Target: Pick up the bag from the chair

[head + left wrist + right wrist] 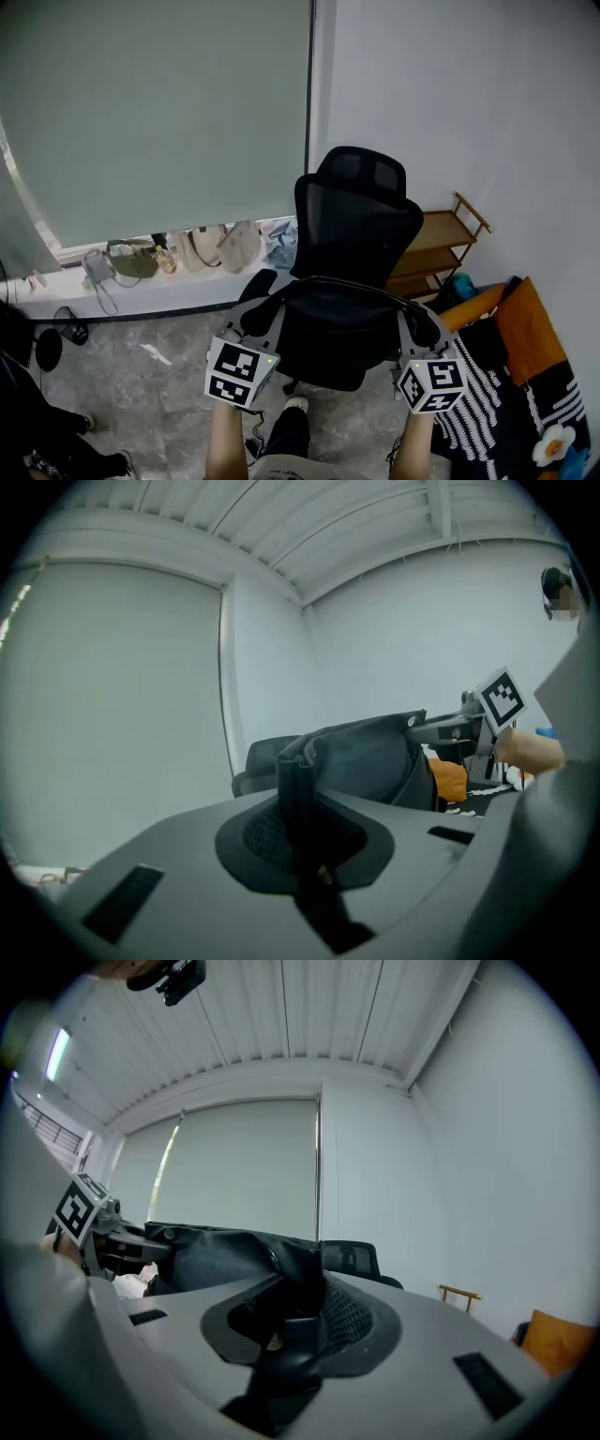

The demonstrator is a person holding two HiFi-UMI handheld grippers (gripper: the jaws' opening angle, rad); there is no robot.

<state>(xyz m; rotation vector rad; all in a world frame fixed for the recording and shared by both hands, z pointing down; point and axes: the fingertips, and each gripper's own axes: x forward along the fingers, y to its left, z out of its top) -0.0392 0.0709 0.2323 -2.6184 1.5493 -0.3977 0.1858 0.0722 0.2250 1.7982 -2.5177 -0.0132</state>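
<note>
Nearest to us are our two grippers, one at 7 o'clock and one at 5 o'clock in the head view, each carrying one marker cube. Our forearms are cut off by the lower edge. The left gripper (298,803) is clenched on a rolled black edge of the bag (339,323), and that edge stands upright between its jaws. The right gripper (298,1283) is clamped on the opposite edge, with dark fabric bunched in its grip.

There is one bag, black, held stretched between the two claws. Its top rim arches from one claw to the other just in front of the chair. From above it is black on black, so we cannot tell where the bag ends and the seat begins, or whether its underside touches the seat.

At 12 o'clock beyond the bag rises the single office chair (358,211). Only its mesh back and headrest read clearly. At 2 o'clock one wooden shelf (441,246) stands against the wall, its left part hidden by the chair. At 4 o'clock lies orange and striped fabric (525,366), cut off by the frame.

At 10 o'clock a window sill (122,298) carries a row of small bags (202,247). We count five, though they overlap and are too small to be sure. Behind them hangs one drawn blind (159,112).
</note>
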